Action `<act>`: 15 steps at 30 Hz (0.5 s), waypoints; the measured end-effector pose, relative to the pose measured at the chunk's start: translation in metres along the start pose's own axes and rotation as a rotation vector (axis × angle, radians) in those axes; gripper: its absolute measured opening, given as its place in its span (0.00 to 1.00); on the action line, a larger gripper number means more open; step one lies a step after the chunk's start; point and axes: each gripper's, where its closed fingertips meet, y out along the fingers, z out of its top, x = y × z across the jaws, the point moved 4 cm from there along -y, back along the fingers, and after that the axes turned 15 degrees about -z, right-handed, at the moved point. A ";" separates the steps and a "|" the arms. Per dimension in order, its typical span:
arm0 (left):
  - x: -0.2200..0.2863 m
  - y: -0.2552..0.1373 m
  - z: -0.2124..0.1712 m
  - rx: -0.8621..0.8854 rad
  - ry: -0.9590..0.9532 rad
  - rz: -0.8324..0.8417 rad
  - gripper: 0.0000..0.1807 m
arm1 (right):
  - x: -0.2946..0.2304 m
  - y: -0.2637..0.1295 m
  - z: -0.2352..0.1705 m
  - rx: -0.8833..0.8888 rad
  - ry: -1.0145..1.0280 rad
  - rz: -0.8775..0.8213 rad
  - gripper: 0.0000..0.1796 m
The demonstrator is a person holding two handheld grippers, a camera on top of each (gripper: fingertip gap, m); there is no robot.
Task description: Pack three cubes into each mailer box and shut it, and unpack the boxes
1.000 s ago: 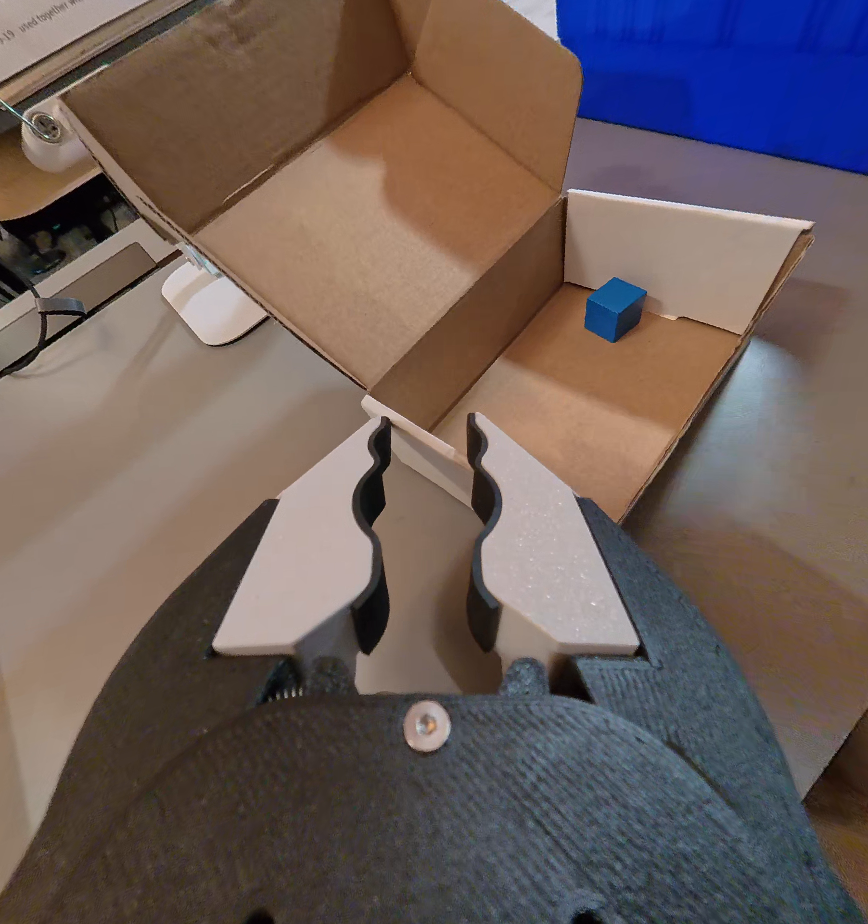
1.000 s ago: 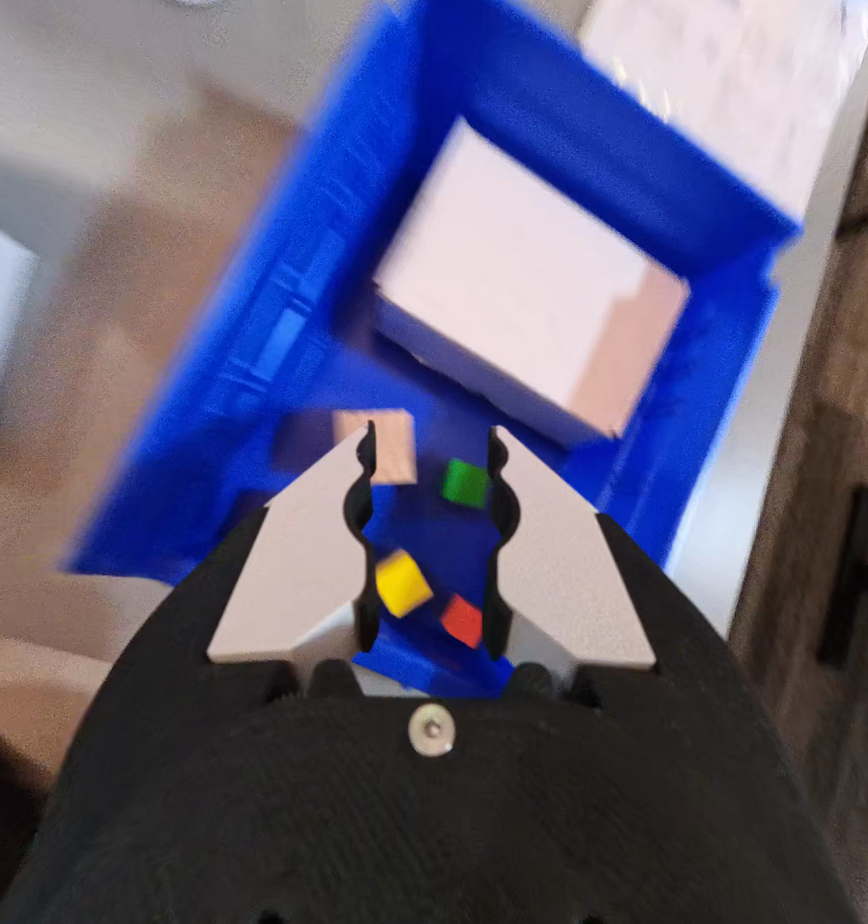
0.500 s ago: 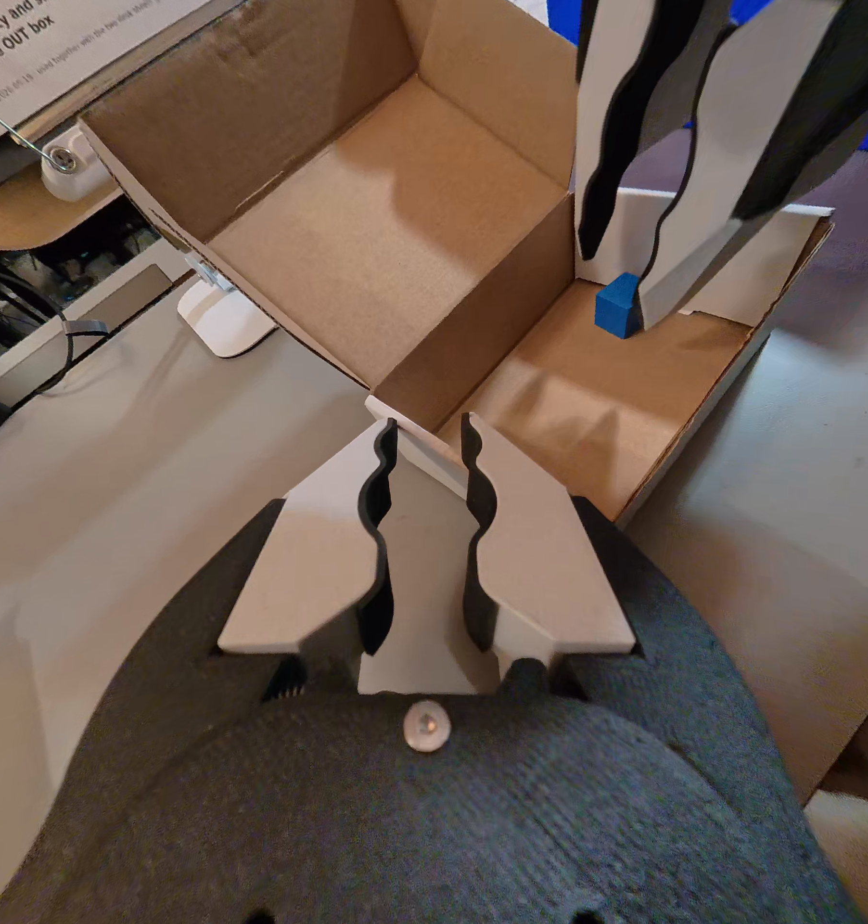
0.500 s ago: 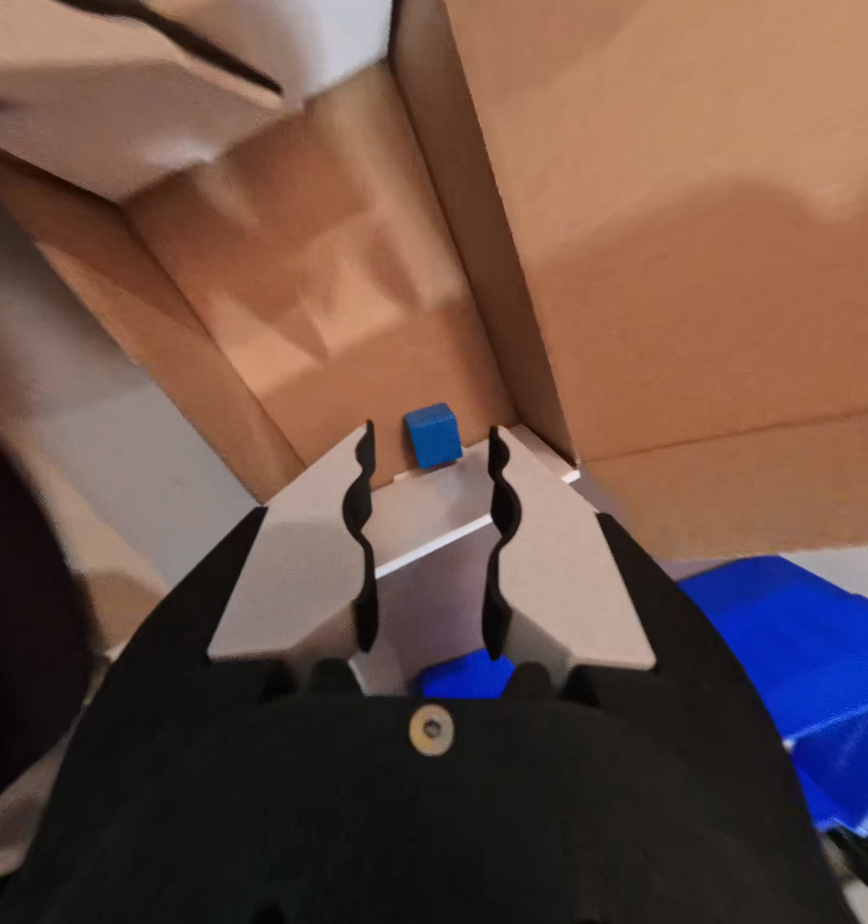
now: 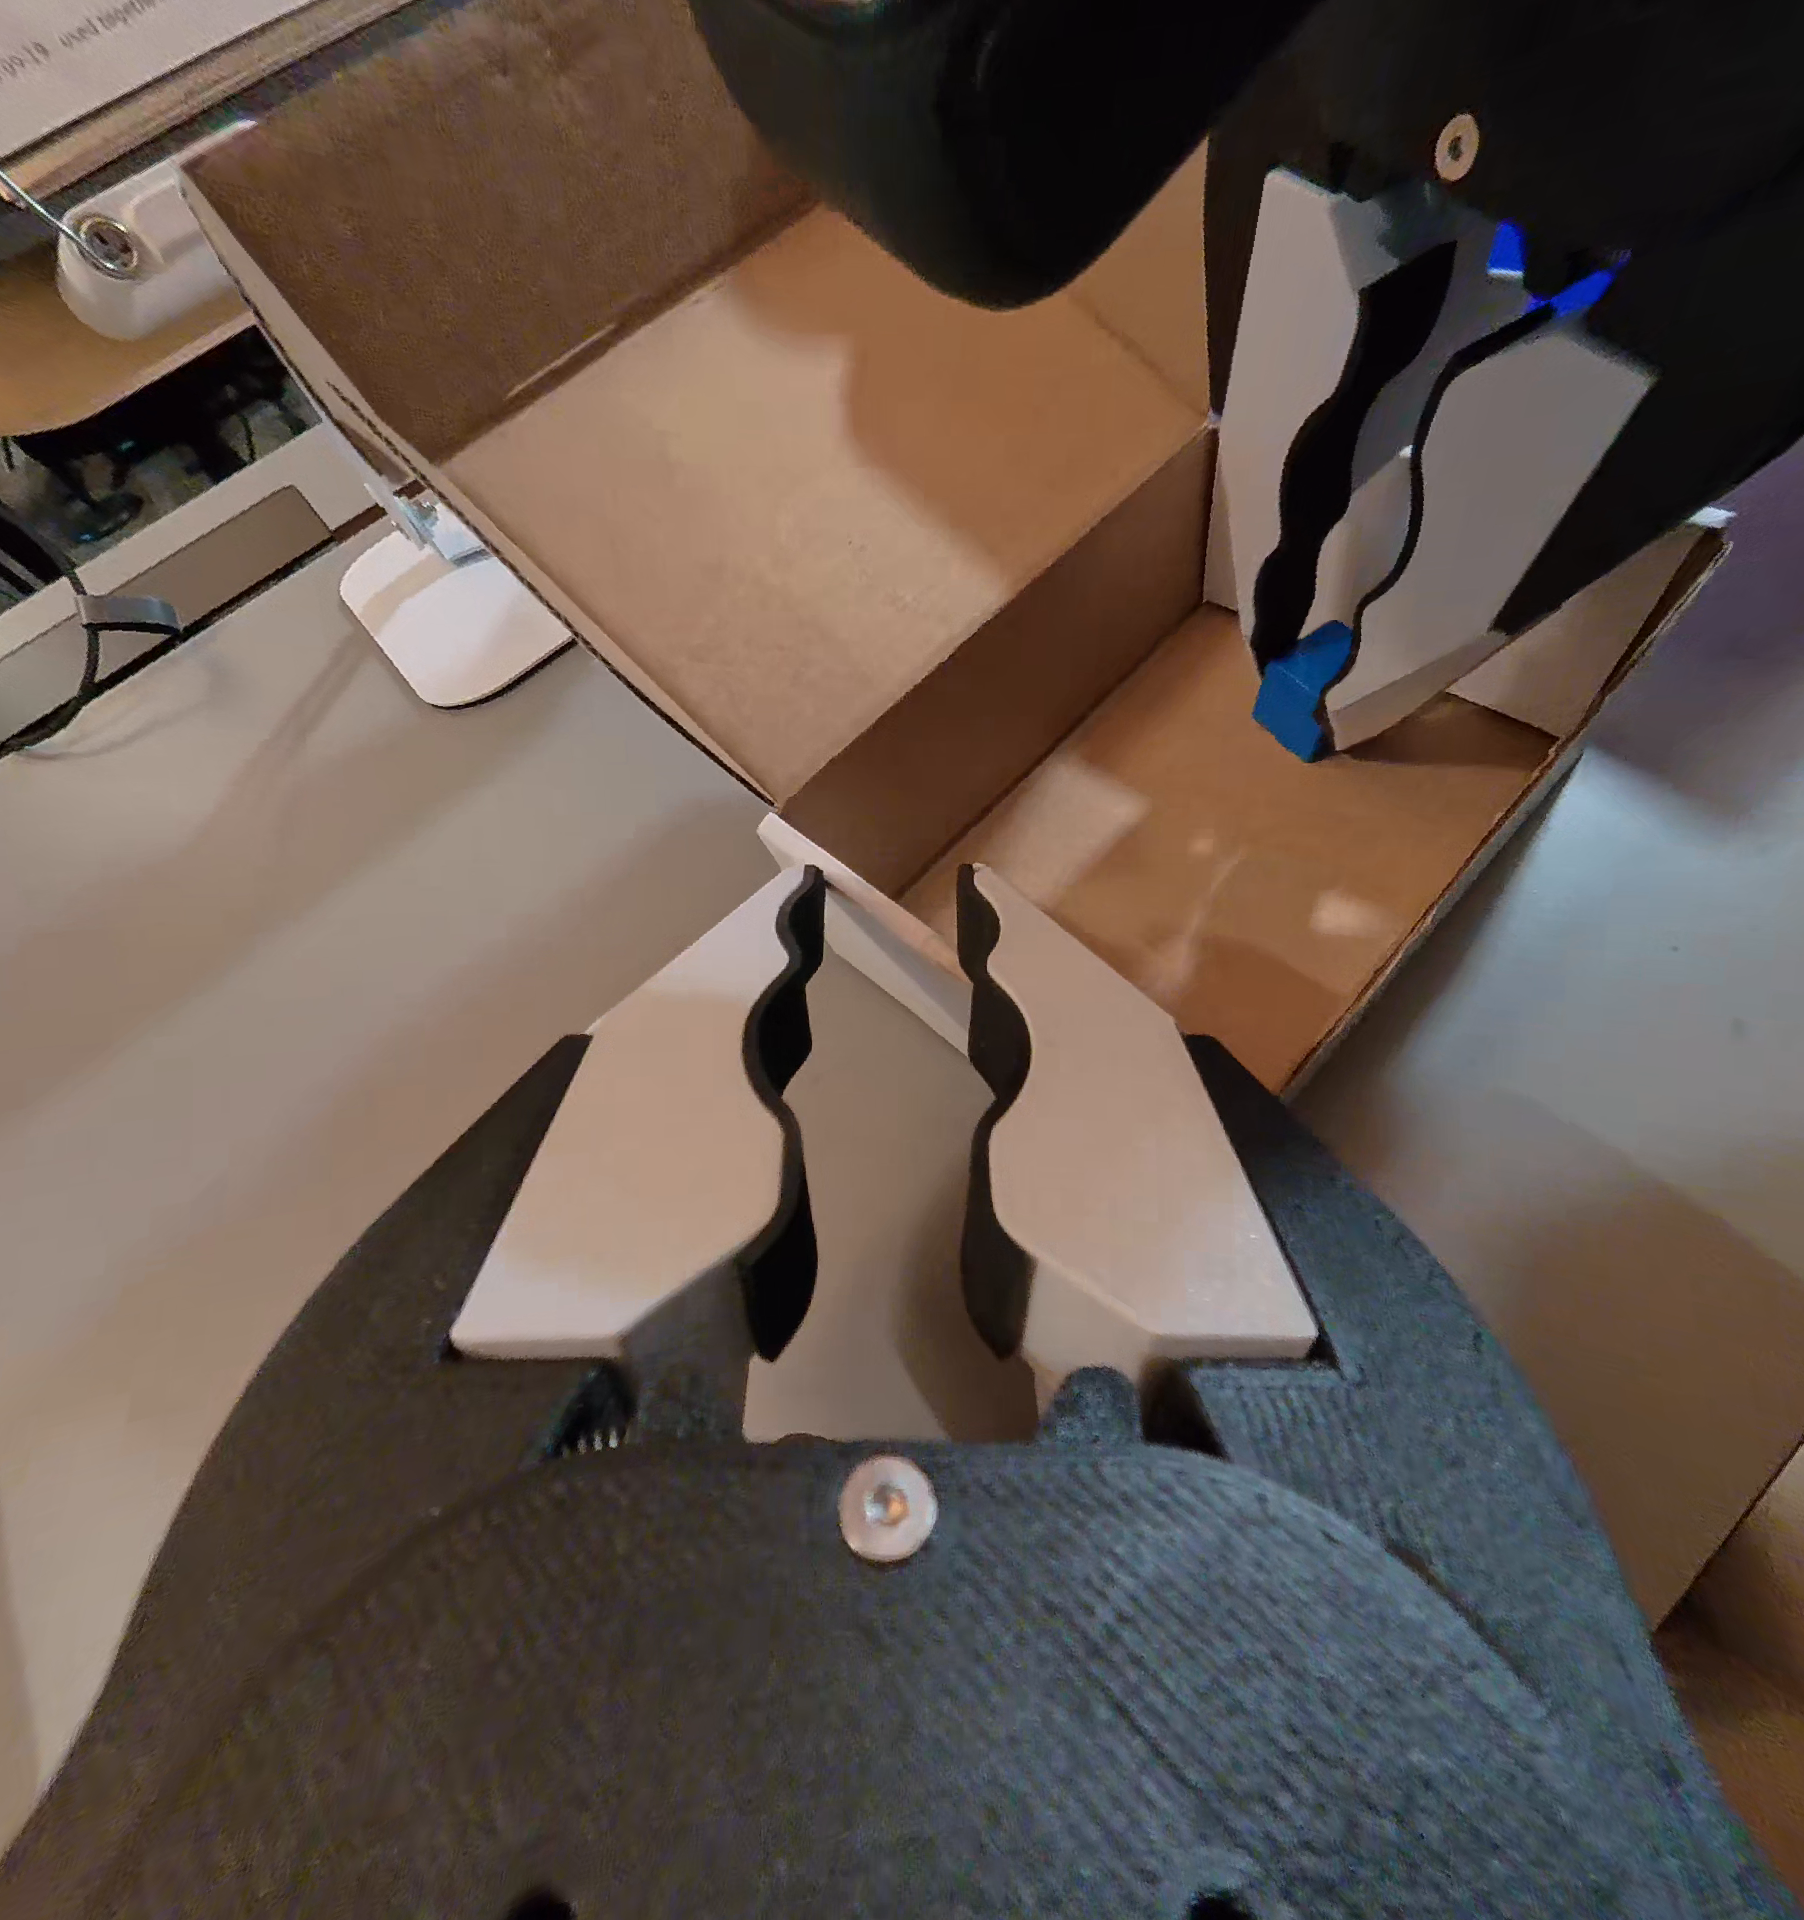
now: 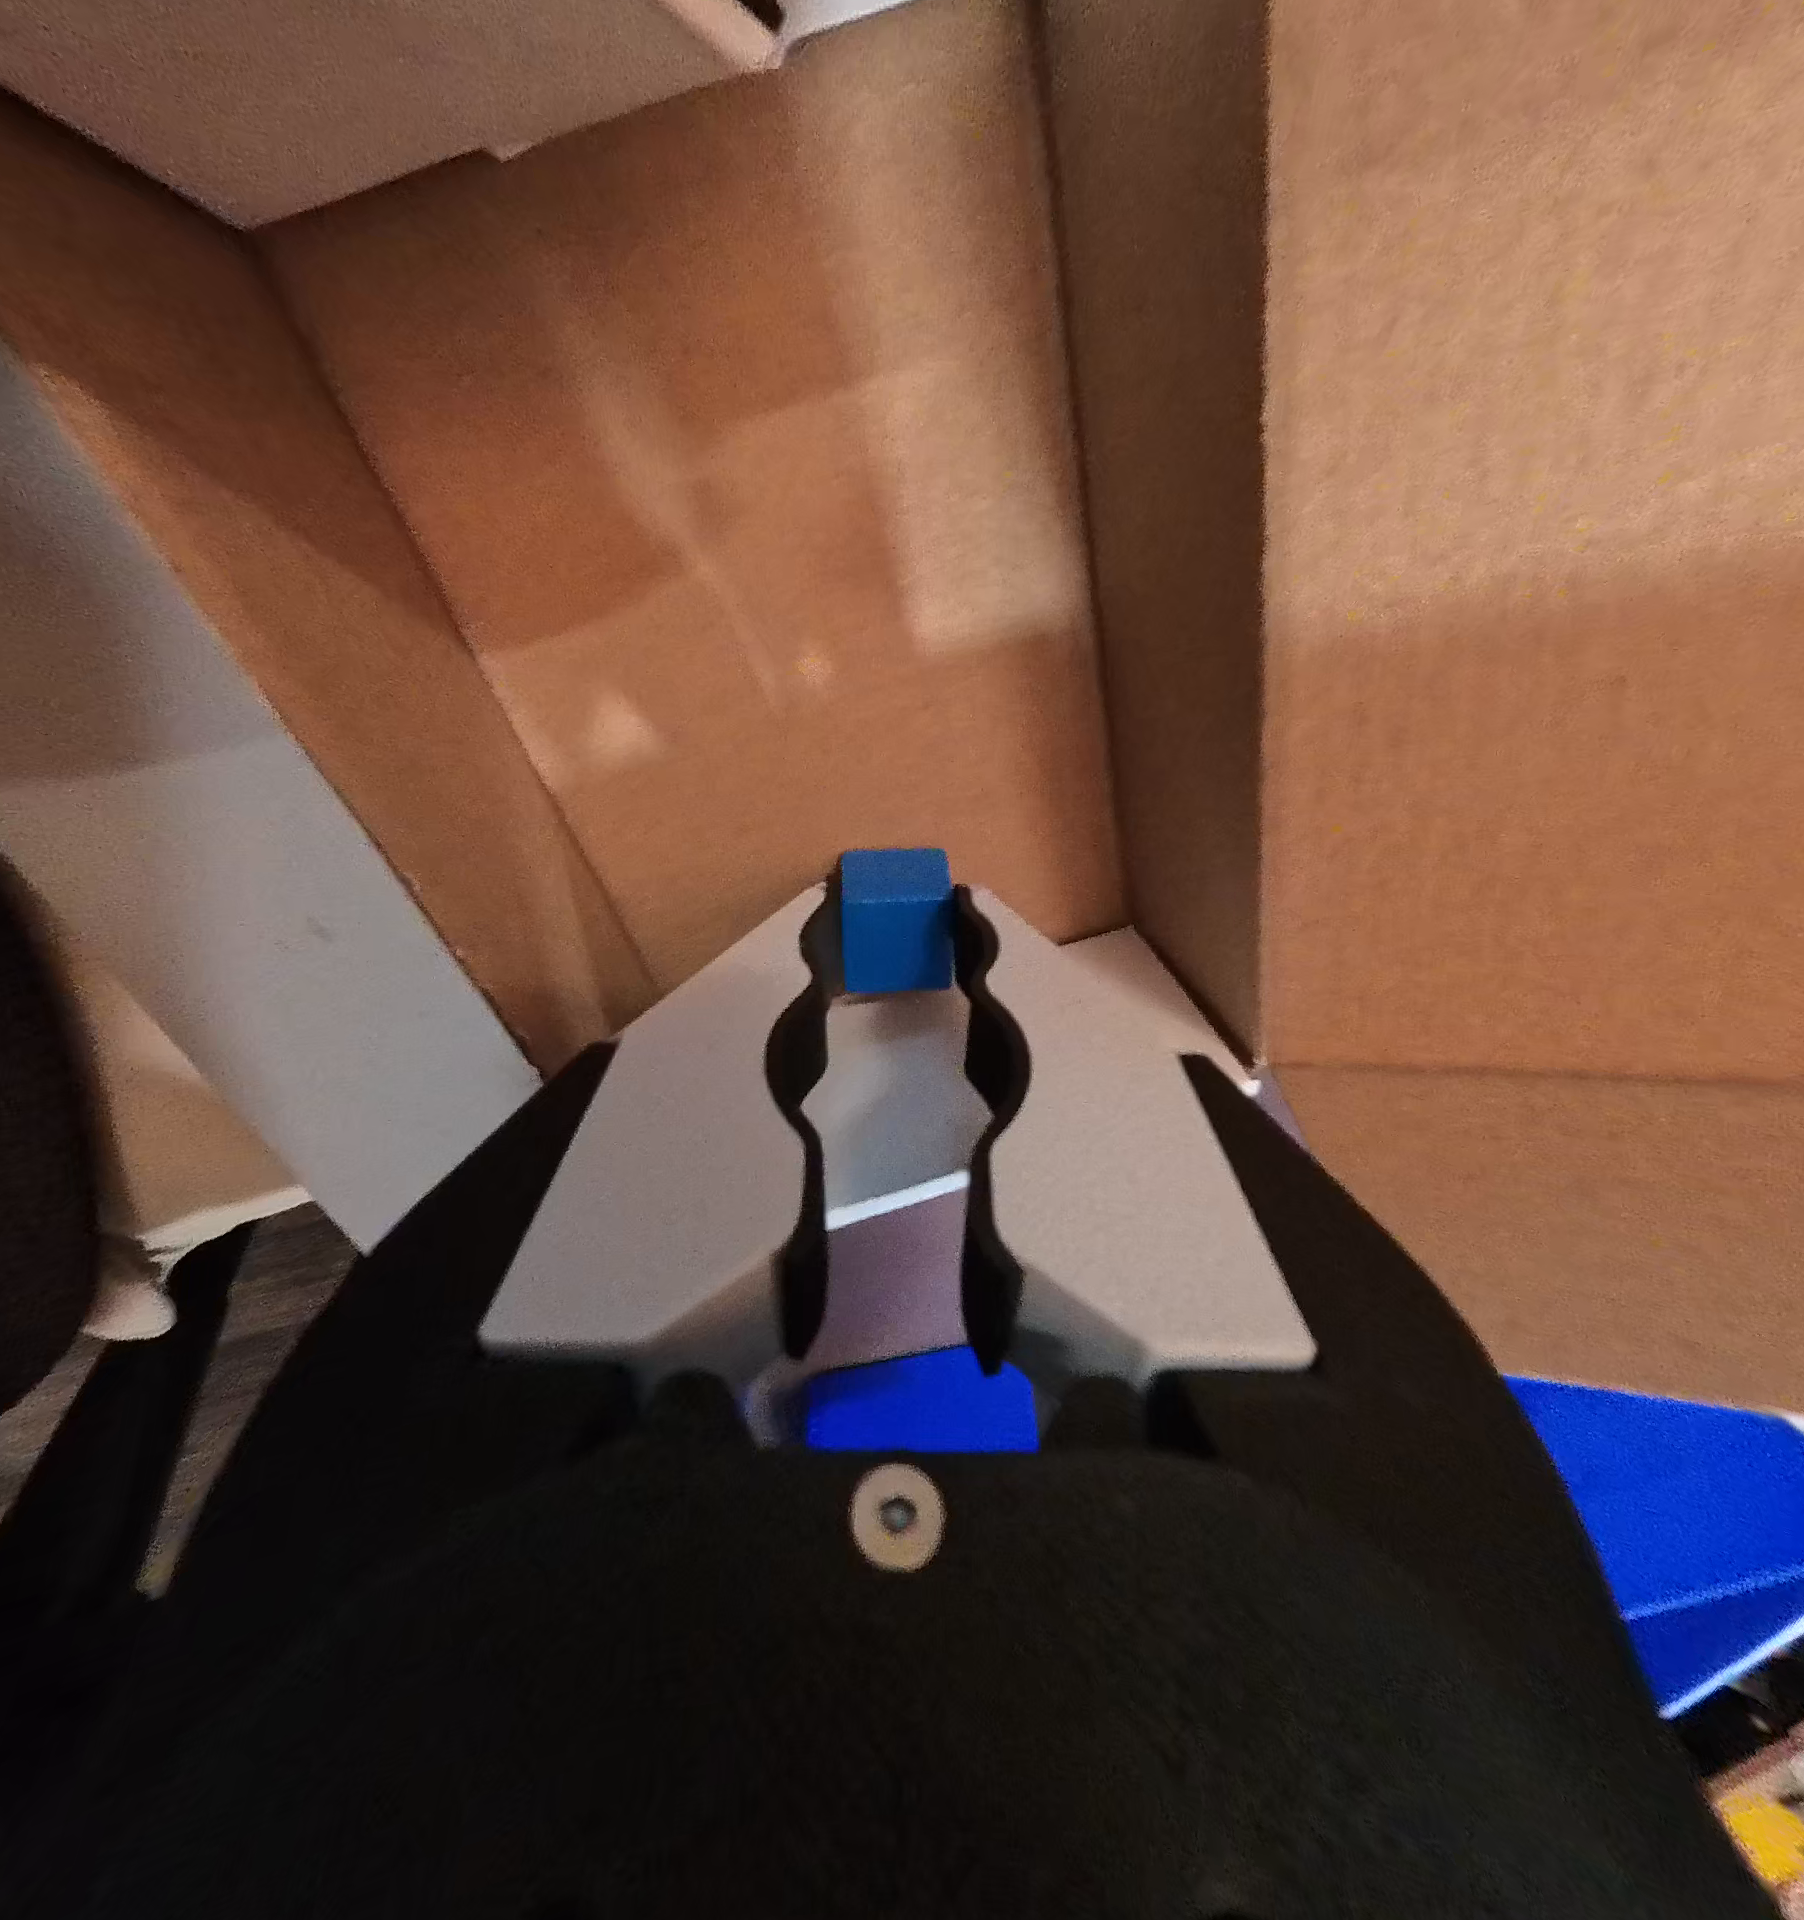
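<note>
In my left wrist view, my left gripper is spread, straddling the near corner wall of the mailer box without pinching it. The right gripper reaches into the box's far corner, pinching the blue cube; the rest of the box floor lies bare.

In my right wrist view, the right gripper clamps the blue cube at its fingertips, close to the box wall, a blue bin behind the box on the table.

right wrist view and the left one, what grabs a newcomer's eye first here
The blue cube, pinched between the right gripper tips, sits low in the far corner of the open mailer box. Next is the left gripper, jaws apart around the box's near corner.
</note>
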 end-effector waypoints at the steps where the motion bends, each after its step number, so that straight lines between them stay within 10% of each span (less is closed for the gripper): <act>1: 0.000 0.000 0.000 -0.001 0.003 0.001 0.13 | 0.002 0.000 0.000 0.006 -0.006 -0.021 0.11; 15: 0.004 -0.002 0.000 0.012 -0.011 -0.028 0.14 | 0.046 -0.083 0.017 0.509 0.214 -0.156 0.11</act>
